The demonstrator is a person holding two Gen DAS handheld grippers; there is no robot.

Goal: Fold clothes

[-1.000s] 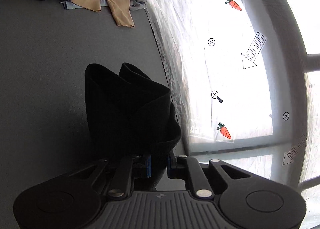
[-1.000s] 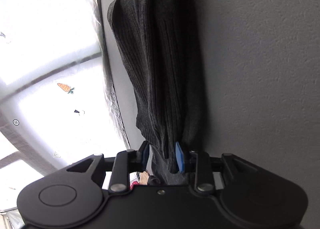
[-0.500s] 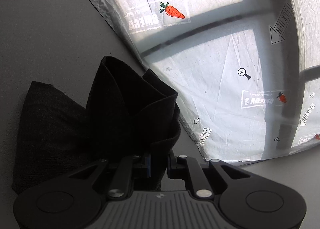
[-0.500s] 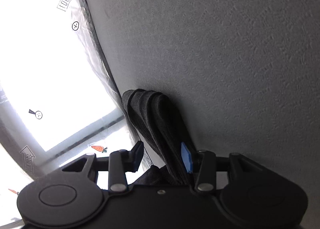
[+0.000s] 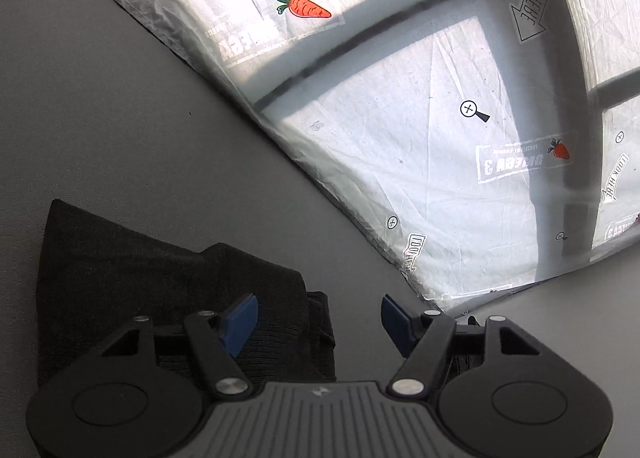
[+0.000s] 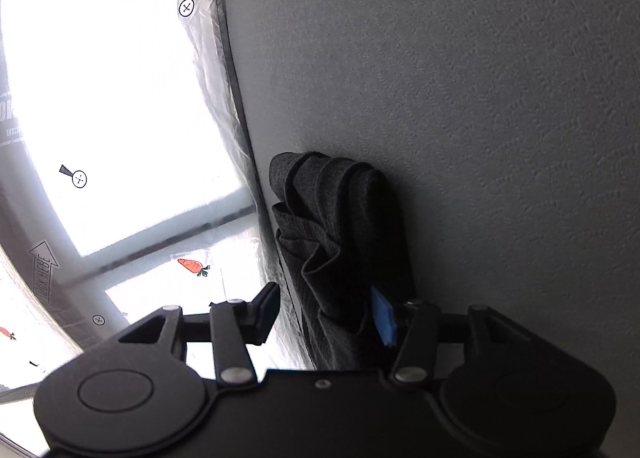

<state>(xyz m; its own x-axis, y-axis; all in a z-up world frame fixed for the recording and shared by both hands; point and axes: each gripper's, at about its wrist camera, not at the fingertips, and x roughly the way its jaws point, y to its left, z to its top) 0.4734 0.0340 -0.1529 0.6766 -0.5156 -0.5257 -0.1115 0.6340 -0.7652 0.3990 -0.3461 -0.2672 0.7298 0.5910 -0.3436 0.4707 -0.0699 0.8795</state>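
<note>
A folded black knit garment (image 5: 140, 278) lies on the grey table (image 5: 120, 98) at the lower left of the left wrist view. My left gripper (image 5: 318, 322) hovers over its right end, jaws opening, and the blue pads (image 5: 240, 324) press on nothing. In the right wrist view the same dark garment (image 6: 340, 226) rests bunched in folds on the table (image 6: 480, 98). My right gripper (image 6: 326, 318) straddles its near end with the jaws opening. The blue pad (image 6: 382, 322) lies against the cloth, while the other finger stands clear of it.
A crinkled white plastic sheet (image 5: 400, 138) with carrot stickers and "LOOK HERE" arrows runs along the table's edge, close to the garment. The sheet (image 6: 120, 98) fills the left of the right wrist view. Bare grey table stretches beyond the garment.
The left gripper swung with the black garment toward the sheet, then opened, and the cloth dropped flat. The right jaws widened and the upright folds sank down.
</note>
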